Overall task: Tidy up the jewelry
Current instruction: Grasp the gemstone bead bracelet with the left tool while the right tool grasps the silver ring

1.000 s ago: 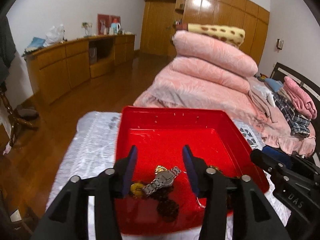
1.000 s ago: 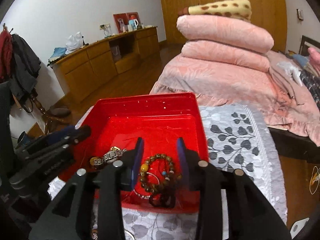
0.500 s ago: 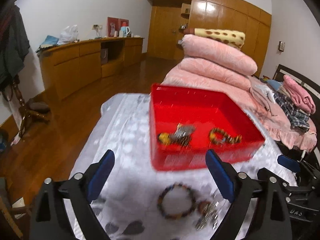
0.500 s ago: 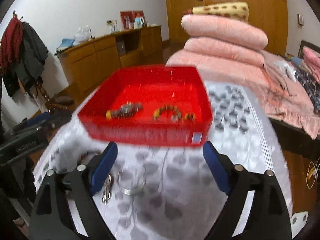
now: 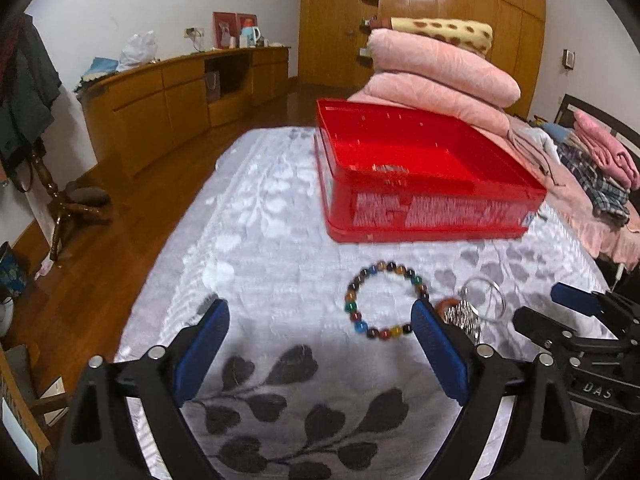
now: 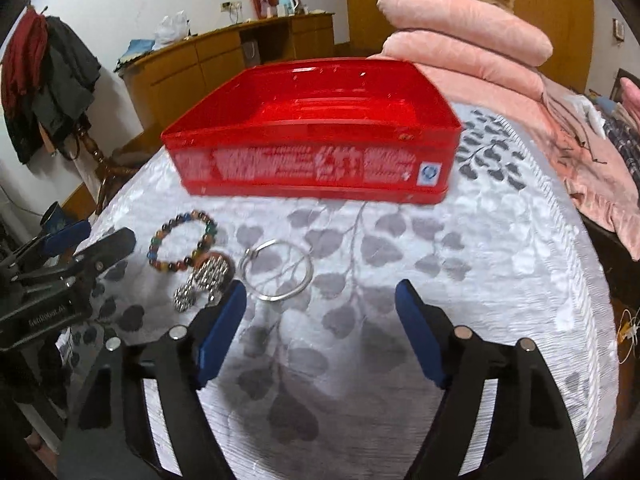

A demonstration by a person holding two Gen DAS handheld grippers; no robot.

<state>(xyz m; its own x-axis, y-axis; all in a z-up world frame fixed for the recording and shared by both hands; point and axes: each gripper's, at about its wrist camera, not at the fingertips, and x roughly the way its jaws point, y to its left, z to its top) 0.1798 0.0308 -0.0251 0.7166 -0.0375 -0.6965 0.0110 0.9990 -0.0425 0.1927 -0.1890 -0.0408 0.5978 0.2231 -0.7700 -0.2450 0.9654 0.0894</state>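
Grey-and-white leaf-patterned cloth covers the bench (image 6: 400, 280), and everything for this job lies on it. The biggest thing is the clear red plastic box (image 6: 316, 148), which stands at the far side, well apart from both sets of tongs. A little jewelry shows dimly inside it from the left side.

Nearer in, three loose pieces lie close together on the cloth. The round bracelet of many-coloured beads (image 5: 386, 302) lies flat, just ahead of the left tongs (image 5: 320, 344) and a bit toward their right finger. Beside it is the thin silver bangle ring (image 6: 277, 270), which sits just ahead of the right tongs (image 6: 320, 320), off toward their left finger. Between the two rings is the small bunch of silver bead jewelry (image 6: 204, 280), touching a little brown piece I cannot make out.

Both tongs are spread wide and hold nothing. I think the left tongs are nearer the bead bracelet, and the right tongs are nearer the bangle.
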